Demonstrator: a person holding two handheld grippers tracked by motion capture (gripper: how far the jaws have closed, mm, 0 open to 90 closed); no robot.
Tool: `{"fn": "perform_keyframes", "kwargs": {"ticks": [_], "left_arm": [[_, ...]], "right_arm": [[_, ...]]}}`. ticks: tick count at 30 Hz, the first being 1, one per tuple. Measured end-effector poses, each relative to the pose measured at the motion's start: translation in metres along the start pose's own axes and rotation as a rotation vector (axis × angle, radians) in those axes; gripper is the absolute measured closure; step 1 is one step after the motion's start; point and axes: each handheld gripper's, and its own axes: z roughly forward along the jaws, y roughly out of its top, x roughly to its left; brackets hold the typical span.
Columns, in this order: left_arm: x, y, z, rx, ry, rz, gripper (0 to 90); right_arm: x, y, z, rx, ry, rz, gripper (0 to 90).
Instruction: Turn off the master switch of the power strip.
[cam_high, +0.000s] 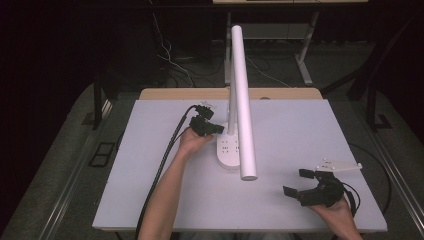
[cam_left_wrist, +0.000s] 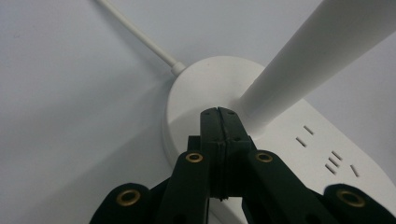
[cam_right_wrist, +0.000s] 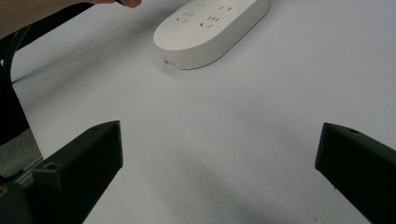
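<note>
On lamp base, left hand-held gripper pressed together; right hand-held gripper apart; no legible writing.

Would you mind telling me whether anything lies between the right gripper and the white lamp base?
Nothing visible does. The open right gripper faces bare table up to the lamp base. The shut left gripper is at the base's far end.

White desk lamp (upright, mid-table)
</note>
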Motion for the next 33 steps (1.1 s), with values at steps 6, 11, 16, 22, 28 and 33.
{"fn": "perform_keyframes", "kwargs": {"ticks": [6,11,16,22,28,33], "left_arm": [[-0.002,-0.0009,0.0014,0.01,-0.02,-0.006,89.8],[-0.0023,-0.0008,0.003,0.013,-0.023,-0.019,89.9],[-0.0016,-0.0006,0.0031,0.016,-0.025,-0.046,90.0],[-0.0013,-0.0006,0.0036,0.014,-0.026,-0.064,90.0],[-0.0058,-0.0013,0.0039,0.013,0.003,-0.04,90.0],[-0.0065,-0.0001,0.0028,0.041,0.018,-0.017,90.0]], "right_arm": [[-0.0018,-0.0002,0.0003,-0.003,-0.003,-0.006,0.1],[-0.0005,-0.0003,0.0,0.004,-0.002,0.001,0.1],[-0.0004,-0.0005,-0.0011,0.002,-0.001,0.005,0.1],[0.0005,-0.0008,-0.001,0.003,-0.003,0.0,0.1],[0.002,-0.0012,-0.0027,0.004,-0.002,0.006,0.1],[0.0032,-0.0013,-0.003,-0.005,-0.005,0.0,0.1]]}}
